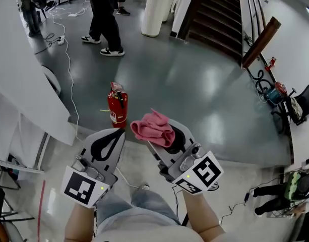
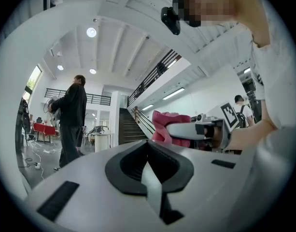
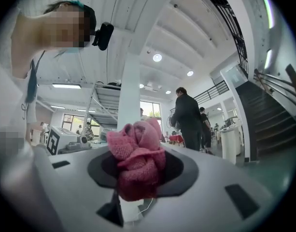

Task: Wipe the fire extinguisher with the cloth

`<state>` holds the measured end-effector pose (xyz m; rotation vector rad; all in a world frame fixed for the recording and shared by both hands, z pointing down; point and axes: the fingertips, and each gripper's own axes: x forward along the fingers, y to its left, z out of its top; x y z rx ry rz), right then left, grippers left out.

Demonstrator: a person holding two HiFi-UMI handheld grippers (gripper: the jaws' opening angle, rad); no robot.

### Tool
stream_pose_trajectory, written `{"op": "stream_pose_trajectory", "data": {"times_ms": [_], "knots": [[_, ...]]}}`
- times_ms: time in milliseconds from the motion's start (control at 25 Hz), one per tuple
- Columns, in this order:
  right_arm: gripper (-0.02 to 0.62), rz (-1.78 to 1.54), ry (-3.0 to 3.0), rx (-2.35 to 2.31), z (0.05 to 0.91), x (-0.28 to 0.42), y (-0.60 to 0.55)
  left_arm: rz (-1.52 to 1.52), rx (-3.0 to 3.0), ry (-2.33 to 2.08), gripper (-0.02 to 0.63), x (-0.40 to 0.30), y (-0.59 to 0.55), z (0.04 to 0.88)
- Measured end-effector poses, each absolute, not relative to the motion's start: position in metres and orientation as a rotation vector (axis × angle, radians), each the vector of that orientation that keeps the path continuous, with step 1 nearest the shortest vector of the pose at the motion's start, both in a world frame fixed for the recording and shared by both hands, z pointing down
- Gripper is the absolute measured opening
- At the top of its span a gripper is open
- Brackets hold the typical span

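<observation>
The cloth (image 1: 153, 127) is clamped in the right gripper (image 1: 170, 137). The left gripper (image 1: 118, 132) is held closed on nothing. The extinguisher (image 1: 117, 106) is seen upright at 12 o'clock from the left gripper, untouched.

The head view looked steeply down at the floor (image 1: 194, 84); both gripper views faced slightly upward; all shared the staircase (image 2: 130, 124).

Standing person (image 1: 105, 14) cut off at the top edge; fire extinguisher (image 1: 117, 109) label illegibly small
</observation>
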<state>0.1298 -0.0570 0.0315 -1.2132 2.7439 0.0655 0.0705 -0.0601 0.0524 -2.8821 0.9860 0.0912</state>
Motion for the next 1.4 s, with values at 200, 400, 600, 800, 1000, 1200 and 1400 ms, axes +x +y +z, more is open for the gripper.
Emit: {"op": "stream_pose_trajectory", "data": {"times_ms": [200, 400, 600, 800, 1000, 1200, 1400], "knots": [[0.158, 0.026, 2.796, -1.120, 0.042, 0.154, -0.060, 0.053, -2.858, 1.115, 0.009, 0.091, -0.055, 0.063], [0.158, -0.030, 2.829, -1.037, 0.054, 0.153, -0.074, -0.022, -2.865, 1.195, 0.009, 0.094, -0.059, 0.075], [0.158, -0.054, 2.841, -1.007, 0.066, 0.131, -0.101, -0.052, -2.873, 1.233, 0.009, 0.075, -0.082, 0.087], [0.158, -0.069, 2.848, -1.039, 0.071, 0.109, -0.138, -0.057, -2.897, 1.202, 0.009, 0.055, -0.121, 0.092], [0.158, -0.087, 2.832, -1.107, 0.077, 0.083, -0.184, -0.075, -2.938, 1.117, 0.009, 0.033, -0.168, 0.098], [0.158, -0.078, 2.807, -1.183, 0.085, 0.065, -0.221, -0.114, -2.987, 1.024, 0.009, 0.017, -0.208, 0.111], [0.158, -0.097, 2.815, -1.249, 0.107, 0.059, -0.245, -0.132, -2.984, 0.975, 0.009, 0.007, -0.231, 0.127]]}}
